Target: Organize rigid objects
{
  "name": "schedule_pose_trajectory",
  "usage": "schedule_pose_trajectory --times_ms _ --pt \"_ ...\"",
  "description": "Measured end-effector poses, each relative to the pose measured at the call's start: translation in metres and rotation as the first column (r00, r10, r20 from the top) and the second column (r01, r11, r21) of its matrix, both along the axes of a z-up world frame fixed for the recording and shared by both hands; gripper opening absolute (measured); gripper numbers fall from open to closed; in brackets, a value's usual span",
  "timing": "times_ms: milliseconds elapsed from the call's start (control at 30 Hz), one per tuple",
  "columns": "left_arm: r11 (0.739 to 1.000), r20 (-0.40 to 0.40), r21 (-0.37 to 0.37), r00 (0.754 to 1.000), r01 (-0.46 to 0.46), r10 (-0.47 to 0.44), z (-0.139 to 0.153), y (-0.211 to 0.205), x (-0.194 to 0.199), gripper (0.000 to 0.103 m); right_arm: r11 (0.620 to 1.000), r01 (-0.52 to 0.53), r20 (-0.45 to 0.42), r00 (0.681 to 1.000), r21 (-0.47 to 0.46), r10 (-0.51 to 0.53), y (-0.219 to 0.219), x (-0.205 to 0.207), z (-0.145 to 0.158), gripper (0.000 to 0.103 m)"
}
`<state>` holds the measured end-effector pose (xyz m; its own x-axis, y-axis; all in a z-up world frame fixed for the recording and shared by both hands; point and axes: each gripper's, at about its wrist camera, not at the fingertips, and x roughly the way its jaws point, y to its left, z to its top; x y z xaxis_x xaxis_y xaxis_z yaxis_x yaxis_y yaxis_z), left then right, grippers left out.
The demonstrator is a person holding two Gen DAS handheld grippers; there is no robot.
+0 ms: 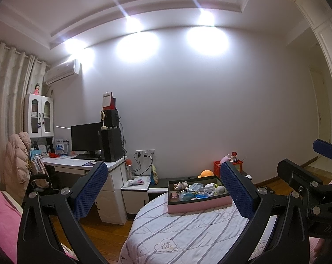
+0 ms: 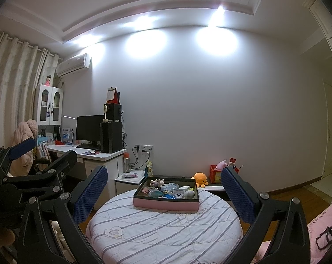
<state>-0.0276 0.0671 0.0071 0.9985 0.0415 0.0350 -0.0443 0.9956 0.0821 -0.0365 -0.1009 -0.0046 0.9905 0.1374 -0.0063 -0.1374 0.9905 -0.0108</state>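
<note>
Both spread wide, gripping nothing: left claw (image 1: 163,189) and right claw (image 2: 165,194) hovering well short of the pink box (image 2: 166,204). Small rigid items (image 2: 169,190) sitting jumbled inside the box, on the round striped tabletop (image 2: 161,237). Fitting either sorting ahead or everything already gathered; stage unclear.

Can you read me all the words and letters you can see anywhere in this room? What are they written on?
"DA": pale letters on the black body of the right gripper, cut off at the picture's edge.
"LO...": start of a printed line on the pink quilt; the rest is too blurred to read.
Blue and white pack: print too small to read.
Calendar: too small to read.
</note>
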Motion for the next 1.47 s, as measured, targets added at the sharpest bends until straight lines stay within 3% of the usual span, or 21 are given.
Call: schedule_pose_trajectory --times_ms 1467 --pt "1.0 -0.006 0.004 1.0 -0.007 0.007 0.001 0.008 -0.003 0.103 1.0 0.001 -0.008 1.0 -0.01 -0.001 0.004 -0.002 -0.003 0.103"
